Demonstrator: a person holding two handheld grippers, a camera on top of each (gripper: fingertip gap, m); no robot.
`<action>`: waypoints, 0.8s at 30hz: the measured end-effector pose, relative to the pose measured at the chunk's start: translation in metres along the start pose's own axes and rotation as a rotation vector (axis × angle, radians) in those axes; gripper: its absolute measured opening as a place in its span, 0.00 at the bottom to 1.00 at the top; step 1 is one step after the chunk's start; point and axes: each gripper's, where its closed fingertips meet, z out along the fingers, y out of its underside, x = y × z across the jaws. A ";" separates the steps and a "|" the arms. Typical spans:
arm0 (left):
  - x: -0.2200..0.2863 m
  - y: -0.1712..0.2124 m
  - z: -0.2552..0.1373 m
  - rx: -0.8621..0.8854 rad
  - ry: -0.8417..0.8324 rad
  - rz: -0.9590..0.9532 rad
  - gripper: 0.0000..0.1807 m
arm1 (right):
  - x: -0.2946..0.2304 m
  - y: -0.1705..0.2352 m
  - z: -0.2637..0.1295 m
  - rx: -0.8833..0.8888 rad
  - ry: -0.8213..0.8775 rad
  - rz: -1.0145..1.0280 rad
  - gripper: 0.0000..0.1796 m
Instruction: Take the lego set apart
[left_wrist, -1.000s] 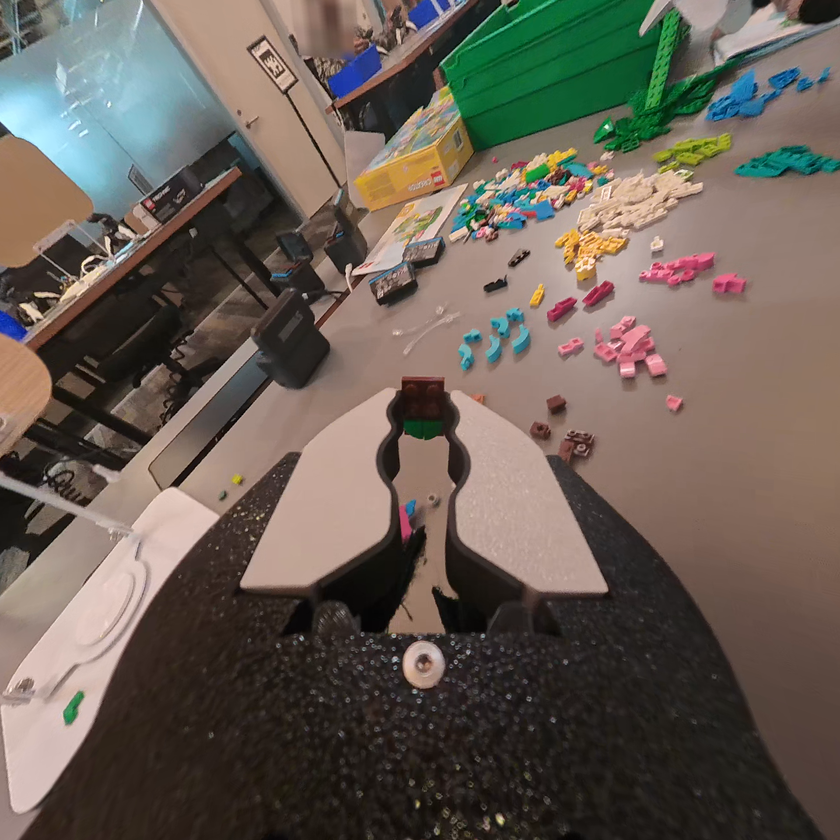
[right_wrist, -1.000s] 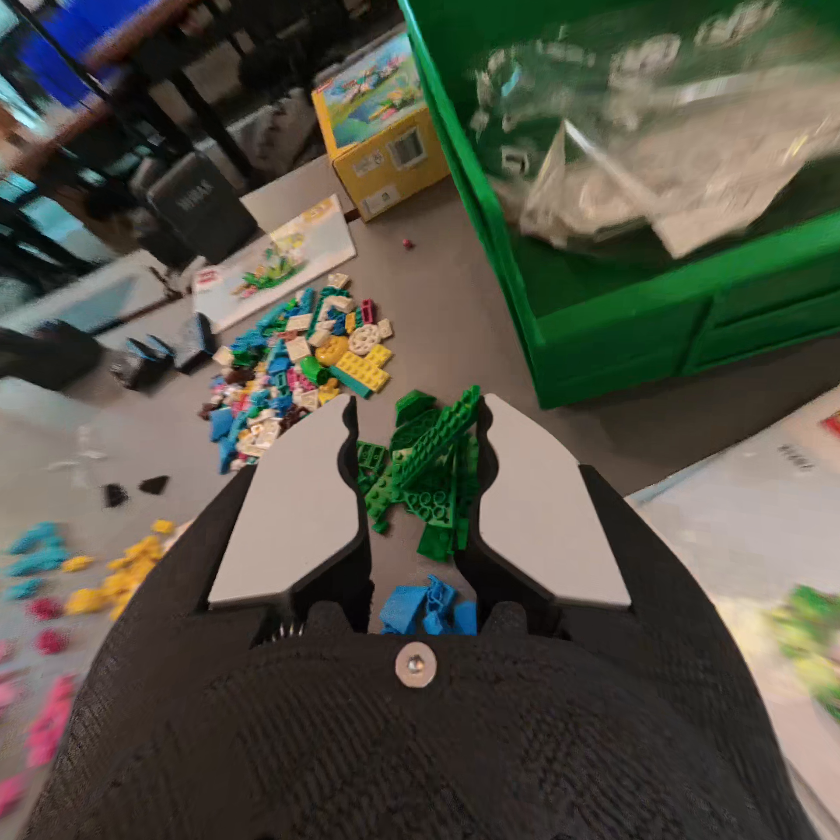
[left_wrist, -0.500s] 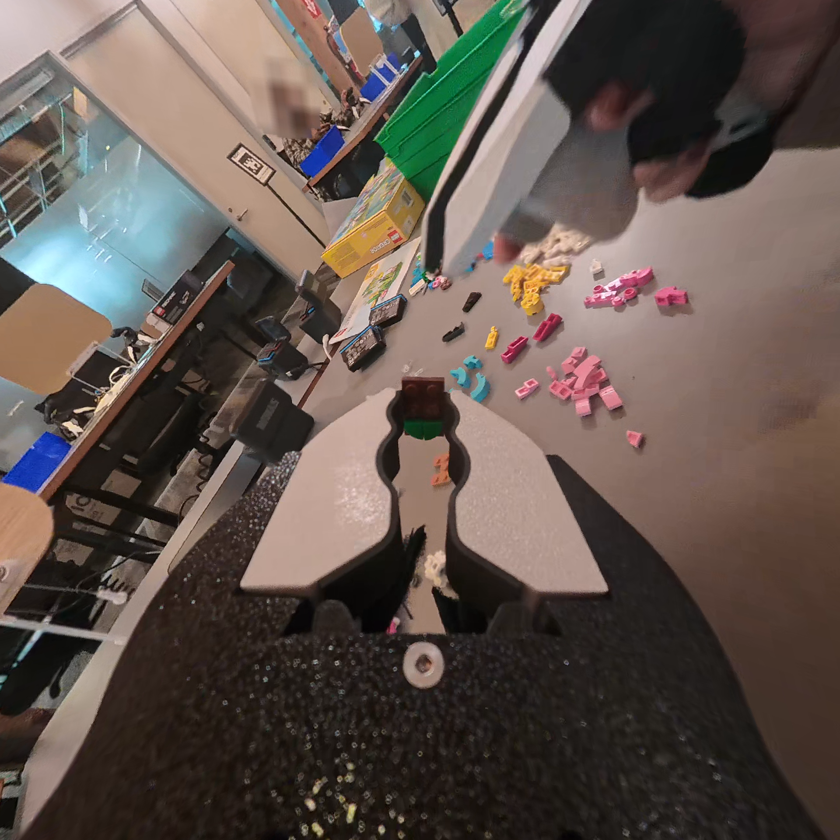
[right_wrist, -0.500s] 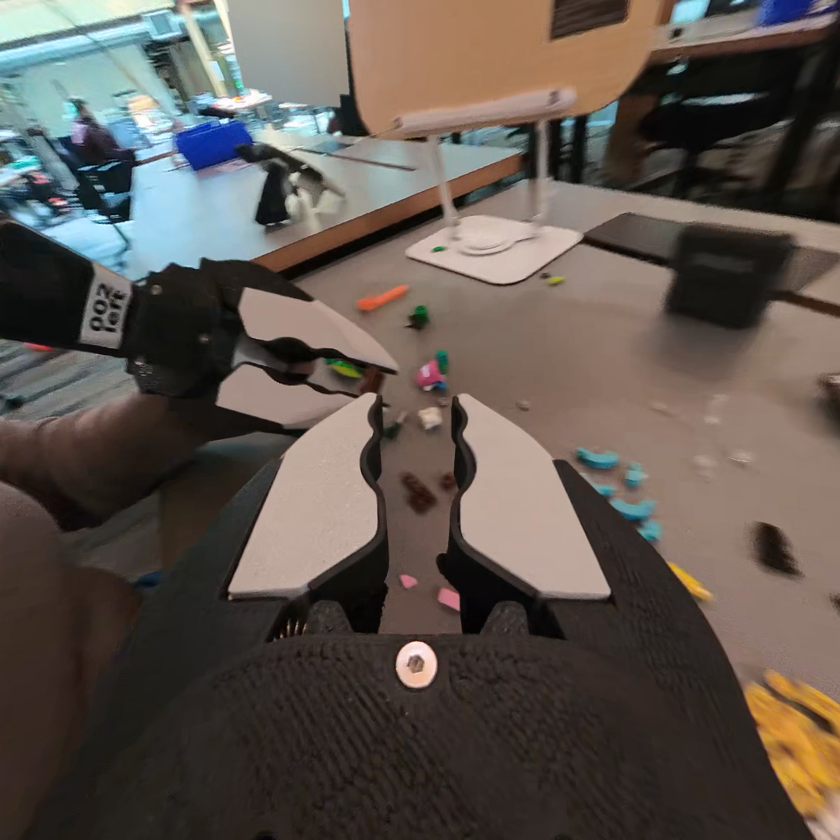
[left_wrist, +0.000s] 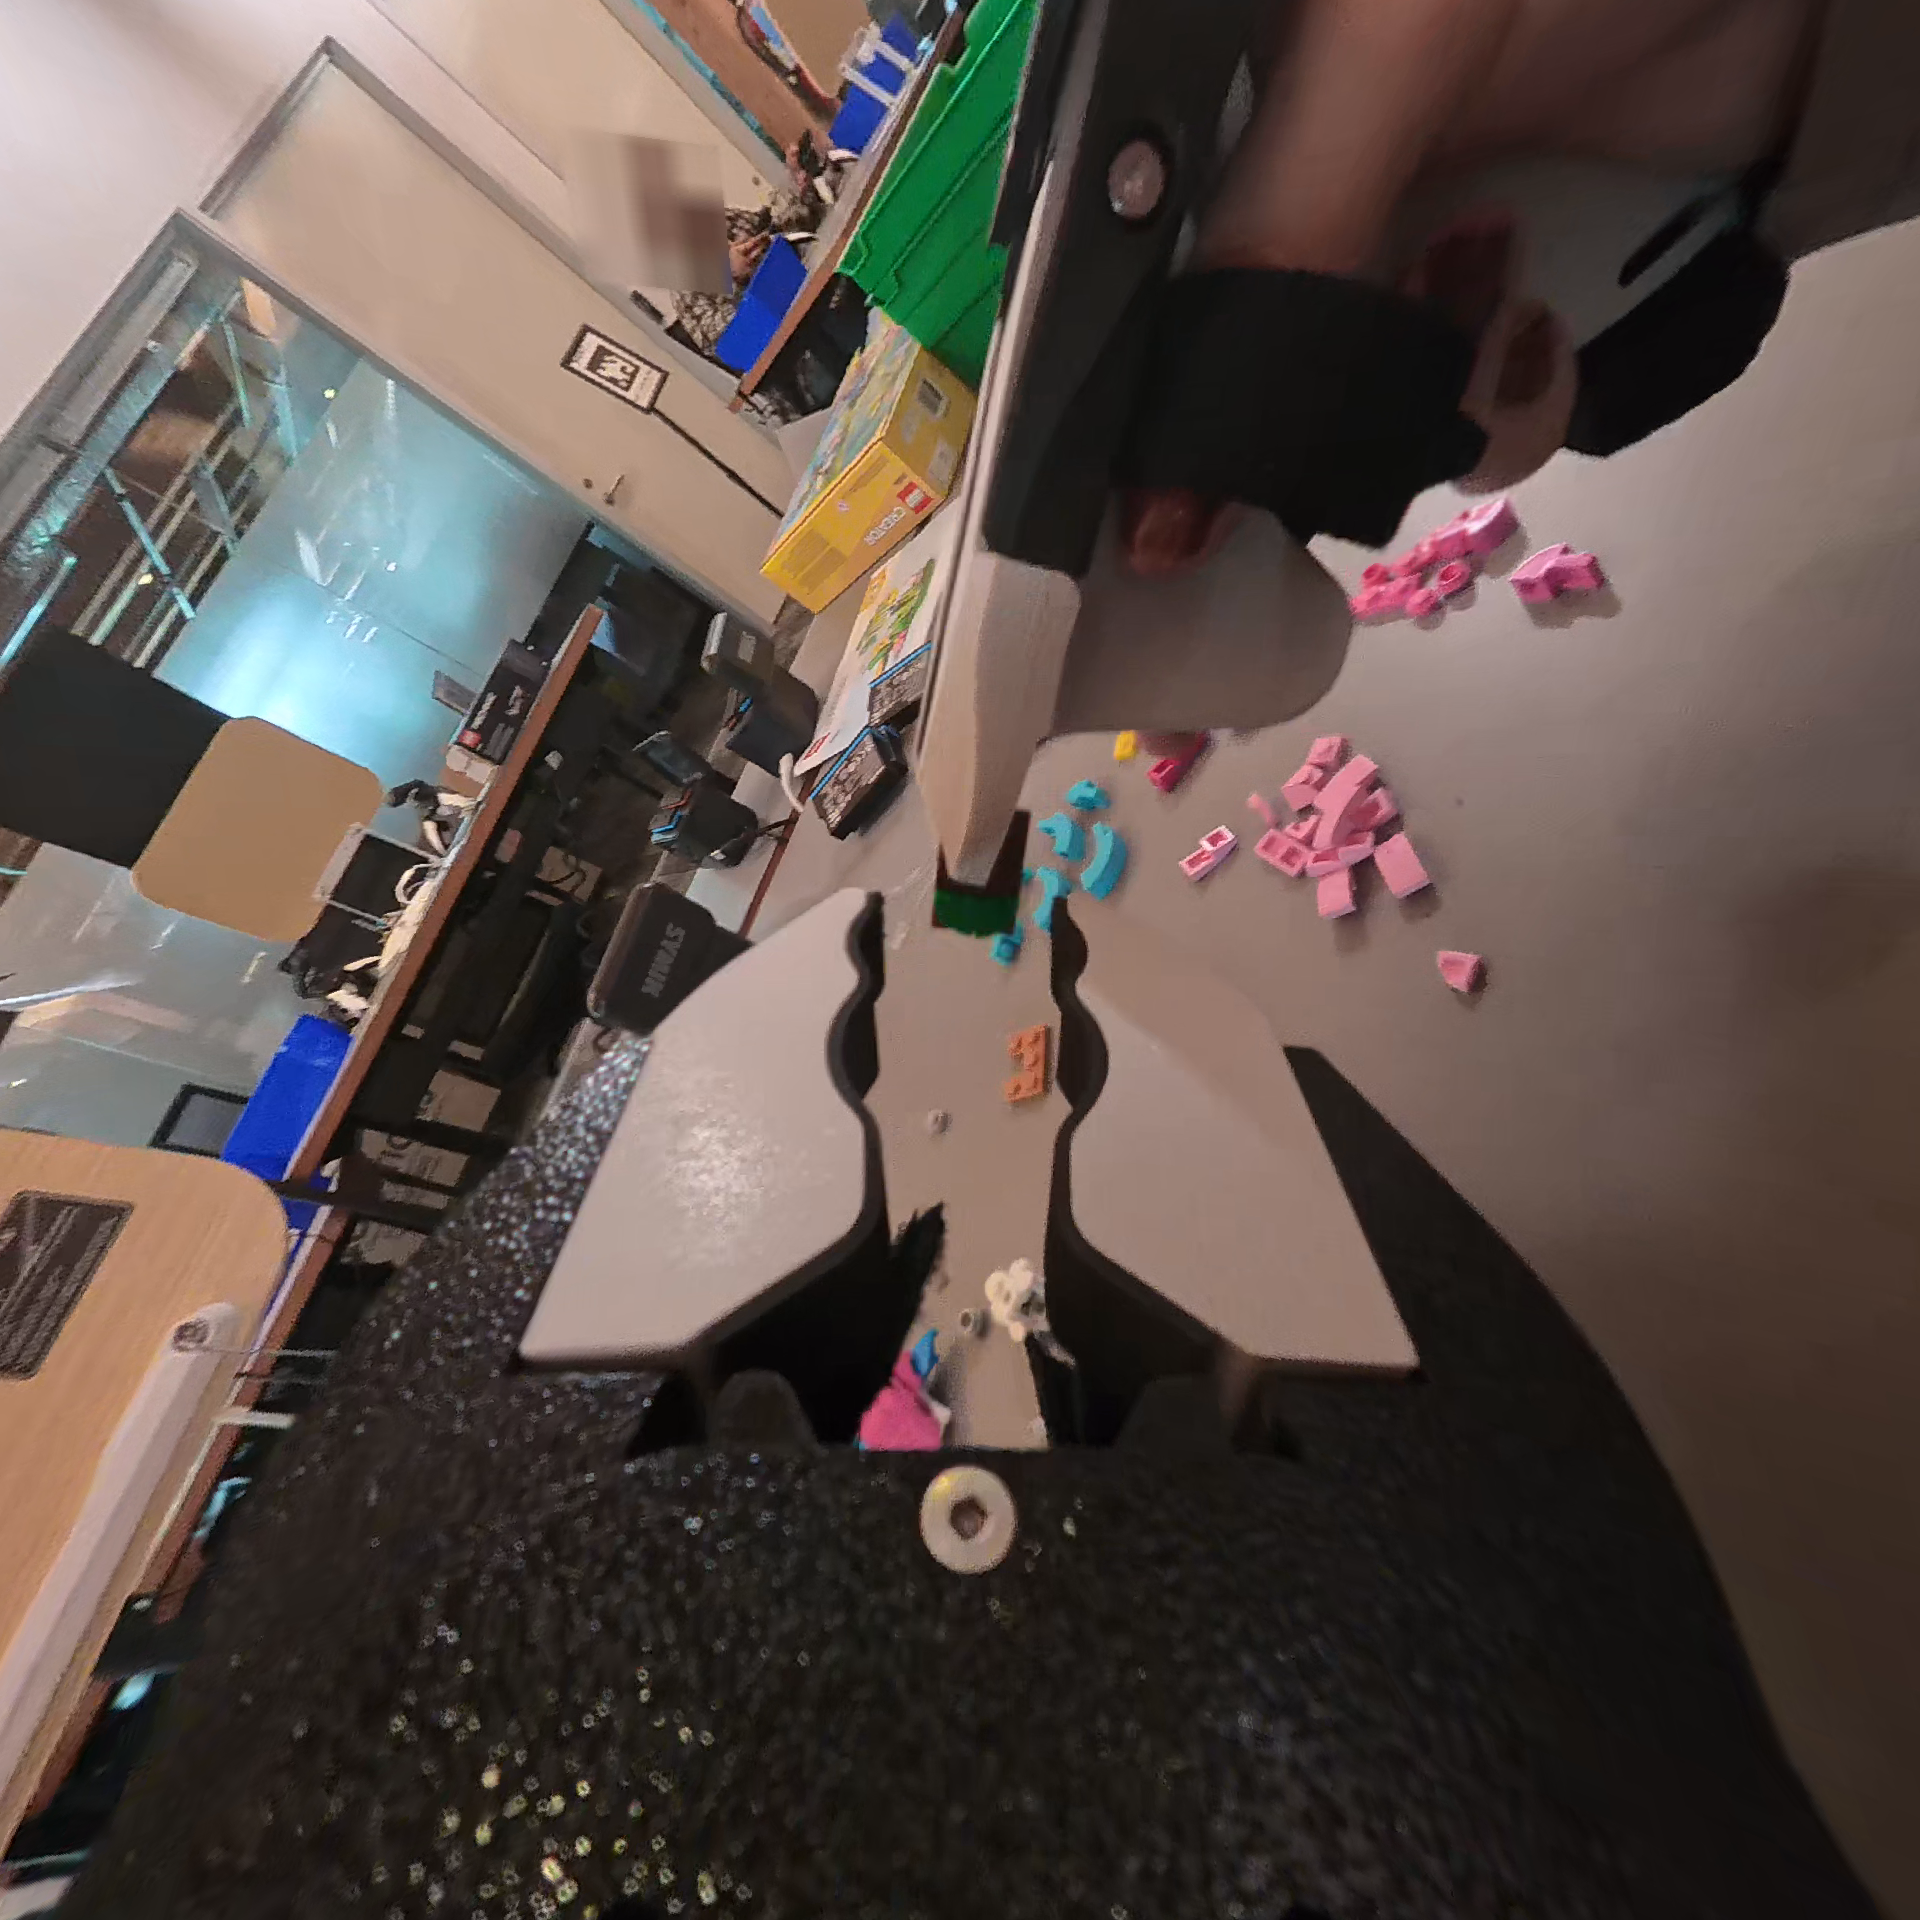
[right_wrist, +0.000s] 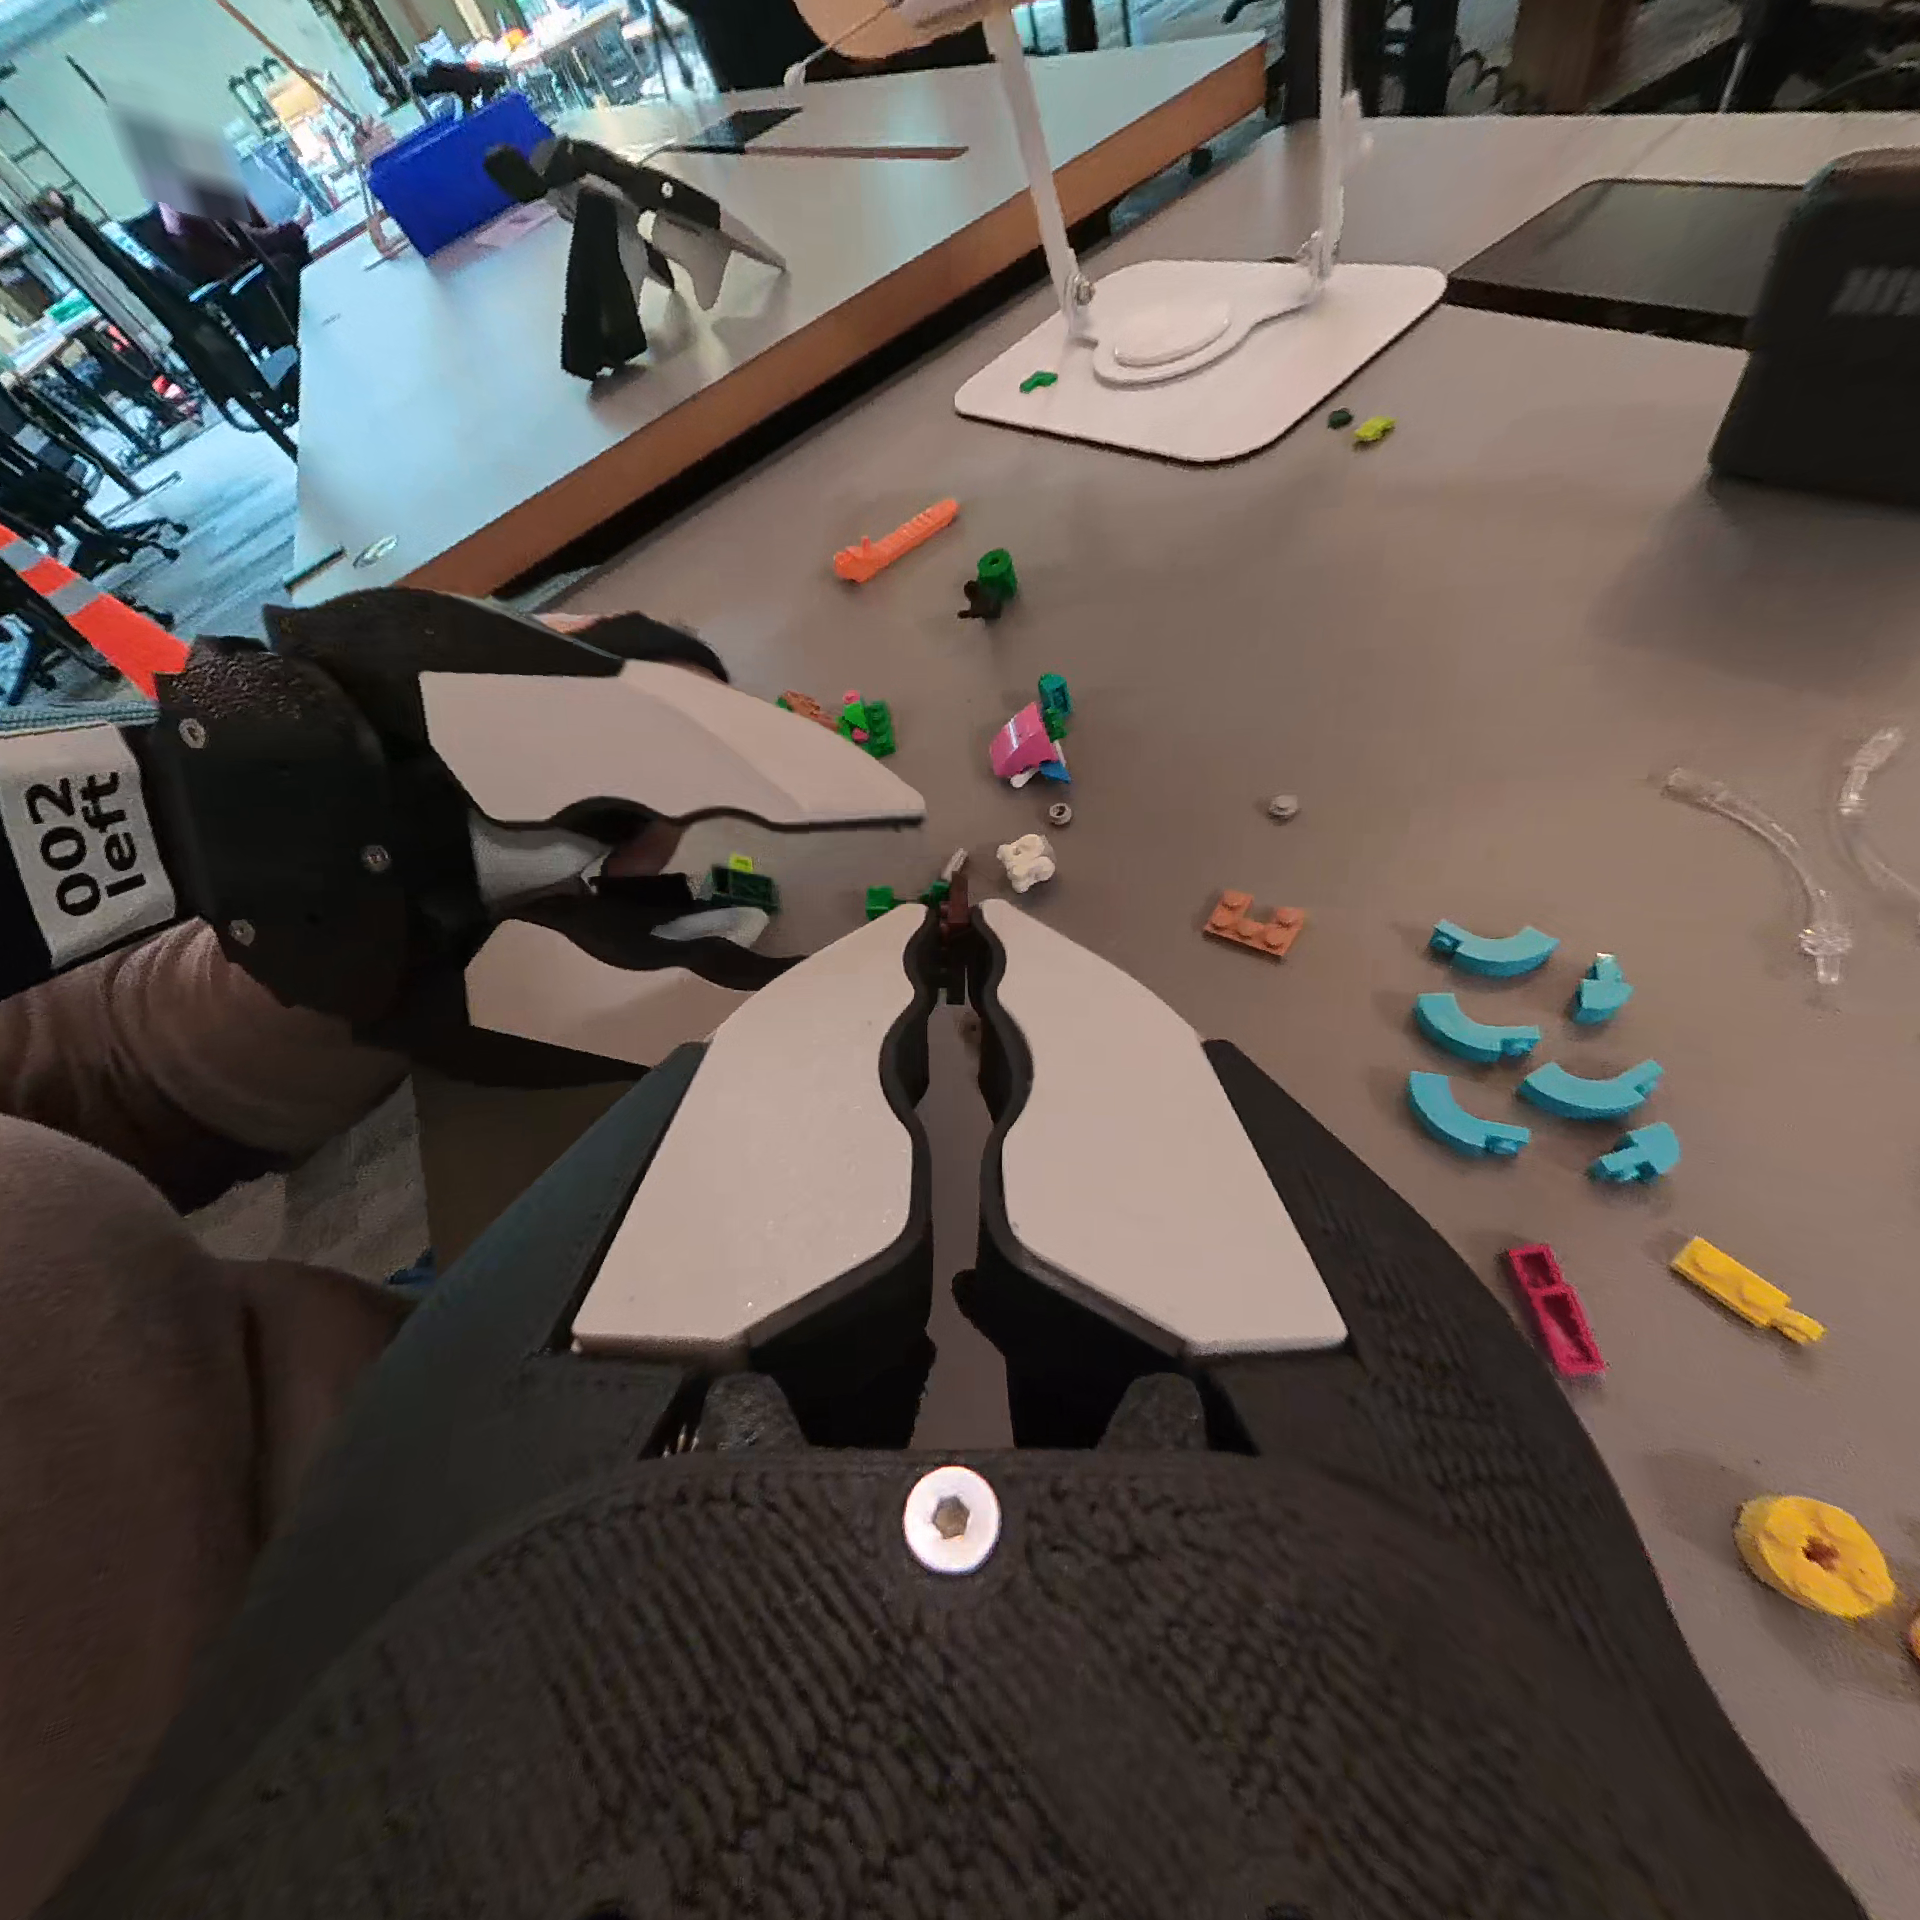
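A grey table (right_wrist: 1351, 644) in an open workroom is strewn with loose bricks (left_wrist: 1340, 831), an orange plate (right_wrist: 1252, 925) and blue curved pieces (right_wrist: 1486, 1029) among them. The small brown-and-green stack (left_wrist: 977, 883) is held up above it, between the two tools. It looks light, rigid and smooth-sided, its layers probably press-fitted tightly, so a grip on the flat sides of each layer, close to the seam, seems best. At left, the left gripper (left_wrist: 964, 935) has its jaws parted wider than the stack, flanking the green base without clearly touching it. At right, the right gripper (right_wrist: 951, 916) is pinched almost closed on the brown top, gripping it at the very fingertips
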 end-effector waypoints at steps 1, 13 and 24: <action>0.000 0.001 0.000 -0.006 -0.005 0.010 0.18 | 0.002 0.000 -0.001 0.004 -0.002 0.005 0.01; 0.010 0.008 0.002 -0.045 0.037 0.069 0.08 | -0.005 0.010 0.007 0.021 -0.055 0.007 0.01; 0.038 0.037 0.003 -0.132 0.327 -0.055 0.08 | 0.003 0.043 0.026 -0.190 0.070 -0.538 0.01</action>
